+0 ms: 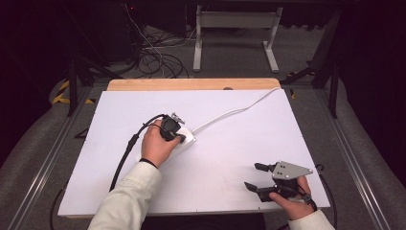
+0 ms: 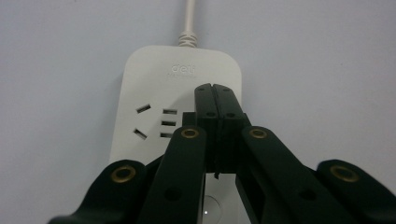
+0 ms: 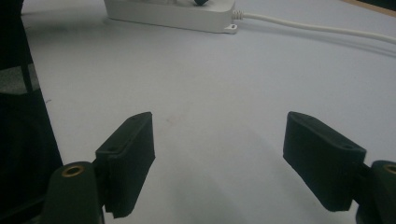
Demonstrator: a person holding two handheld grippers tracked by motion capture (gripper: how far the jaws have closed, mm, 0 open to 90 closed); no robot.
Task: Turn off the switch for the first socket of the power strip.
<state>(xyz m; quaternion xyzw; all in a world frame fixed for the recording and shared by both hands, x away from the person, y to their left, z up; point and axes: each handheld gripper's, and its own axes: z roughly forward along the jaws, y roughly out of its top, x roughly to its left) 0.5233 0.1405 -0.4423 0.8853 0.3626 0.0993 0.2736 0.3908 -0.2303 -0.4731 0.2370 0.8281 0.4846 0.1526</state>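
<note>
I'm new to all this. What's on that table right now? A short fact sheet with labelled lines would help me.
surface: white table
main item: white power strip, lying flat
its cord: white cable running off toward the far right edge
left gripper: jaws closed together, over the strip's top face
right gripper: jaws wide apart, nothing between them, near the table's front right
sockets visible: one group of slots

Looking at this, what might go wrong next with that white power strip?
1. The left tool, jaws pressed together, sits over the power strip. Pushing off-centre might slide the strip across the white board, since nothing seems to hold it down.
2. The strip's white cord runs loose across the board and may drag or snag.
3. The right tool, jaws open, sits apart near the board's front edge, so it cannot steady the strip.
</note>
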